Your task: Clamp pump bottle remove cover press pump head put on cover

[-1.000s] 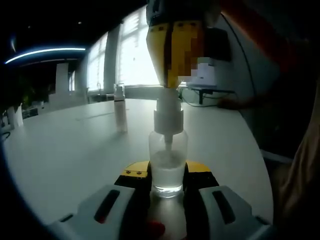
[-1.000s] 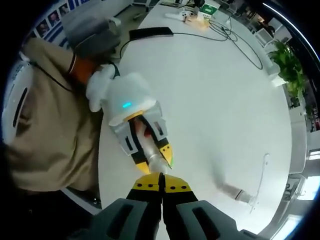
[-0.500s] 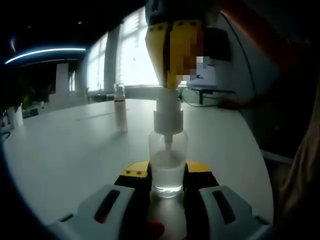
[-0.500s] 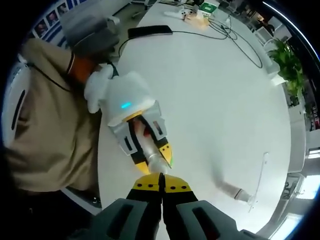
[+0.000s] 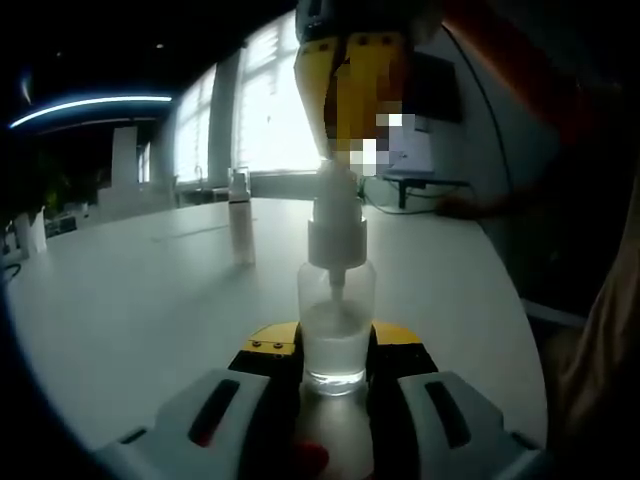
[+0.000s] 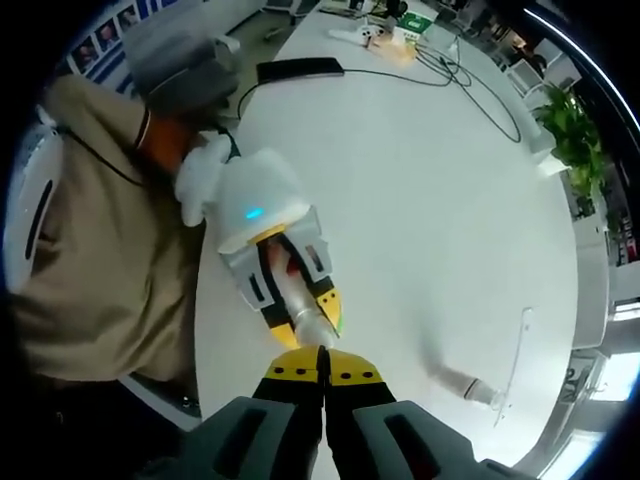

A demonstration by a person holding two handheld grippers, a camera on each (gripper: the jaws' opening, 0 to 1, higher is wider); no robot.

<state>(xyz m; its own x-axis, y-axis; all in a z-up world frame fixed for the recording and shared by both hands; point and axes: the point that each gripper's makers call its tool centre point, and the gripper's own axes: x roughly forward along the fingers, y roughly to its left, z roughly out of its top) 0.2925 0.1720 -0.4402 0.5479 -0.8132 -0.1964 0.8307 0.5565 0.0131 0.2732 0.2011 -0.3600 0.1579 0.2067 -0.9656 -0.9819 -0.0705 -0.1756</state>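
Upright, the clear pump bottle (image 5: pixel 337 335) holds a little clear liquid (image 5: pixel 336 352).

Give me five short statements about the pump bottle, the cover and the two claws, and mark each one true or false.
1. The left claw grips the pump bottle near its base. True.
2. The bottle lies on its side on the table. False: it stands upright between the jaws.
3. The right claw is above the pump head. True.
4. The cover sits on the pump head. False: it stands apart on the table, farther back.
5. The right claw's jaws are spread wide. False: in the right gripper view they are closed together.
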